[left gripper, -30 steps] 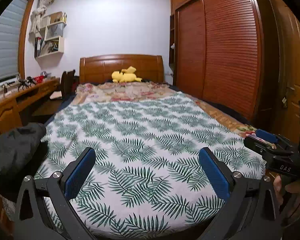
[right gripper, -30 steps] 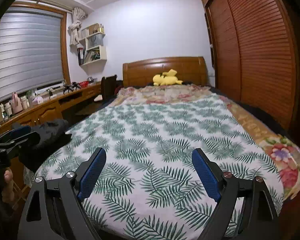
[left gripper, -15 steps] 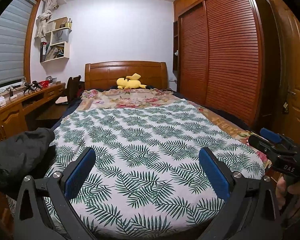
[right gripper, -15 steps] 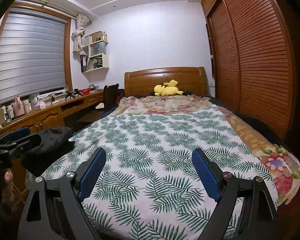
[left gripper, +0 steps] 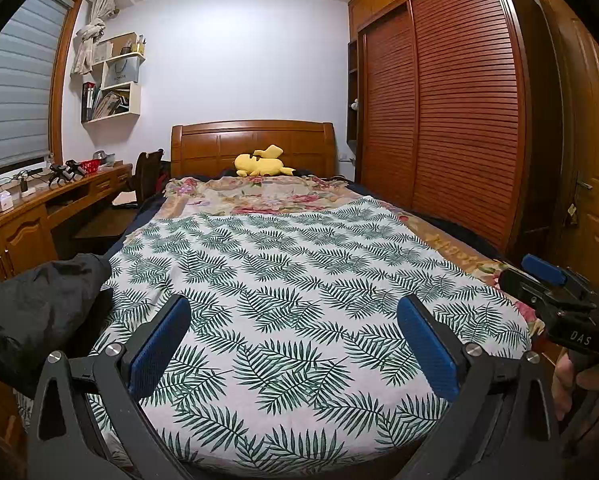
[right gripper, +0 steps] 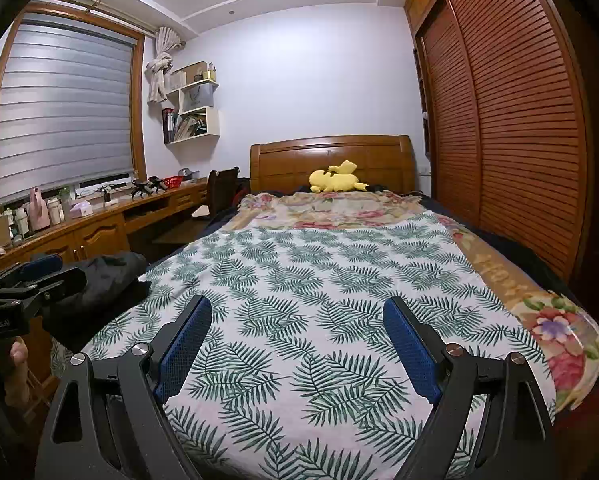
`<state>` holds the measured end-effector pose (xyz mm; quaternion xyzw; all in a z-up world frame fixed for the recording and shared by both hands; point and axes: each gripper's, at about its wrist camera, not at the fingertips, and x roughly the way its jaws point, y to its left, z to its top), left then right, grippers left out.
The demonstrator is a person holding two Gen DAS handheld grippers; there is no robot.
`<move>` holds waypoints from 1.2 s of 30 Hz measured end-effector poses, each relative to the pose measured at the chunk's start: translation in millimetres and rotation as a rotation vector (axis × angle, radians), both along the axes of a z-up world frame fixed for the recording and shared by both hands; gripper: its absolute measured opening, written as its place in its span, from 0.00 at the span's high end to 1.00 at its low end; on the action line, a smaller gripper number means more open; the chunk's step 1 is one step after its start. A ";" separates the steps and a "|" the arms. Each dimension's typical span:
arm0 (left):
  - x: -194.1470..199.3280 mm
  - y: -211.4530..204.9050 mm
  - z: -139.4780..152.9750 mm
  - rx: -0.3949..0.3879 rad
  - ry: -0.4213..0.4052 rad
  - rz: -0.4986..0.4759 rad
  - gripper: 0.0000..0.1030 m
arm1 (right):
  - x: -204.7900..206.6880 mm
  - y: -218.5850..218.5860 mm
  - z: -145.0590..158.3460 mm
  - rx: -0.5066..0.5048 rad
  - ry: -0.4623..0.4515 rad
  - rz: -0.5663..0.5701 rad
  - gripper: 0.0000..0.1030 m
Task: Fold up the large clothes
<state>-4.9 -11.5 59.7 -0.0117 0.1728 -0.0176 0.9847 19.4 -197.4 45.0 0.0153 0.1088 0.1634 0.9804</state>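
A black garment lies bunched at the bed's near left corner, partly hanging over the edge; it also shows in the right wrist view. My left gripper hovers open over the foot of the bed, nothing between its blue pads. To the right of it my right gripper is open and empty too. Each gripper appears in the other's view: the left gripper just beside the garment, the right gripper at the bed's right corner.
The bed carries a palm-leaf sheet over a floral blanket, with a yellow plush toy at the headboard. A wooden desk and chair run along the left. A louvred wardrobe stands at the right.
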 end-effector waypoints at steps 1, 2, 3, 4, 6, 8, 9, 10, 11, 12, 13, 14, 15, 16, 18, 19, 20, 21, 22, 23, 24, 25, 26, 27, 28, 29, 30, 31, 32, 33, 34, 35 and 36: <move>0.1 0.1 -0.1 0.000 0.001 -0.001 0.00 | 0.6 -0.8 0.1 0.000 0.000 -0.001 0.14; 0.3 0.3 -0.3 0.000 0.002 -0.002 0.00 | 1.1 -1.7 -0.4 0.001 0.000 0.001 0.14; -0.2 -0.1 0.0 0.000 0.001 0.000 0.00 | 1.7 -2.7 -0.3 0.003 0.001 0.001 0.14; -0.3 0.0 0.0 0.000 0.000 0.000 0.00 | 2.3 -3.3 -0.2 0.004 0.002 0.002 0.14; -0.1 -0.2 0.3 0.000 0.000 -0.001 0.00 | 2.8 -3.7 -0.3 0.003 0.002 0.004 0.14; 0.2 -0.1 0.0 0.000 0.001 -0.001 0.00 | 3.3 -3.9 0.0 0.002 0.002 0.004 0.14; 0.0 -0.3 0.2 0.000 0.000 -0.001 0.00 | 3.7 -4.3 0.2 0.002 0.003 0.005 0.14; 0.0 -0.5 0.3 0.000 0.001 -0.001 0.00 | 3.8 -4.5 0.2 0.001 0.003 0.005 0.14; 0.1 0.1 0.0 0.000 0.001 -0.001 0.00 | 3.5 -4.4 -0.2 0.001 0.003 0.006 0.14; -0.1 0.4 -1.3 0.000 0.001 -0.002 0.00 | 3.4 -4.5 -0.1 0.001 0.003 0.006 0.14; -0.2 0.6 -1.3 0.000 0.001 -0.002 0.00 | 3.2 -4.5 -0.2 0.001 0.002 0.005 0.14; -0.2 0.9 -1.3 0.000 0.000 -0.002 0.00 | 3.6 -4.7 0.2 0.001 0.002 0.006 0.14; 0.1 0.0 -1.1 0.001 0.001 -0.001 0.00 | 3.8 -4.9 0.7 0.002 0.001 0.006 0.14; 0.0 0.2 -1.2 0.000 0.000 -0.001 0.00 | 4.0 -5.1 0.4 0.002 0.001 0.006 0.14; 0.0 0.0 -1.0 0.001 0.000 0.000 0.00 | 4.5 -5.2 0.5 0.003 0.002 0.006 0.14; -0.1 0.8 -2.1 0.001 -0.001 -0.001 0.00 | 4.6 -5.4 0.4 0.003 0.002 0.007 0.14; -0.2 1.3 -2.7 0.002 -0.001 -0.001 0.00 | 5.1 -5.7 0.2 0.003 0.003 0.008 0.14; -0.1 0.8 -2.2 0.001 0.000 -0.002 0.00 | 5.3 -5.6 0.4 0.003 0.003 0.008 0.14; 0.0 1.0 -2.4 0.001 0.001 -0.002 0.00 | 5.3 -5.5 0.4 0.002 0.004 0.008 0.14; -0.1 0.5 -2.2 0.001 0.001 -0.002 0.00 | 4.9 -5.3 0.1 0.002 0.003 0.009 0.14; -0.2 0.7 -2.8 0.002 0.001 -0.003 0.00 | 5.1 -5.4 0.5 0.003 0.004 0.009 0.14; -0.6 1.2 -3.4 0.003 0.001 -0.004 0.00 | 5.0 -5.5 0.2 0.003 0.004 0.009 0.14; -1.0 1.4 -3.9 0.004 0.001 -0.004 0.00 | 4.9 -5.5 0.2 0.003 0.005 0.008 0.14; -1.3 1.6 -4.0 0.004 0.001 -0.004 0.00 | 5.1 -5.7 0.7 0.004 0.005 0.007 0.14; -1.1 1.2 -3.8 0.003 0.000 -0.004 0.00 | 4.7 -5.7 0.6 0.004 0.005 0.007 0.14; -0.8 0.8 -3.7 0.003 0.000 -0.004 0.00 | 4.7 -5.8 0.8 0.004 0.005 0.008 0.14; -2.0 0.3 -5.0 0.003 -0.002 -0.004 0.00 | 4.6 -5.8 0.8 0.004 0.004 0.008 0.14; -2.0 0.6 -5.4 0.003 -0.001 -0.004 0.00 | 4.2 -5.5 0.2 0.004 0.005 0.008 0.14; -1.9 1.1 -6.1 0.003 0.000 -0.005 0.00 | 4.0 -5.3 0.2 0.004 0.004 0.008 0.14; -2.2 0.7 -5.6 0.003 0.001 -0.005 0.00 | 4.0 -5.1 0.3 0.003 0.004 0.006 0.14; -2.2 0.7 -5.5 0.003 0.000 -0.005 0.00 | 4.3 -5.6 0.1 0.003 0.006 0.007 0.14; -2.5 1.2 -6.1 0.003 0.001 -0.005 0.00 | 4.6 -6.1 0.1 0.003 0.007 0.009 0.14; -2.5 1.2 -6.0 0.003 0.001 -0.007 0.00 | 4.9 -6.4 0.1 0.002 0.008 0.010 0.14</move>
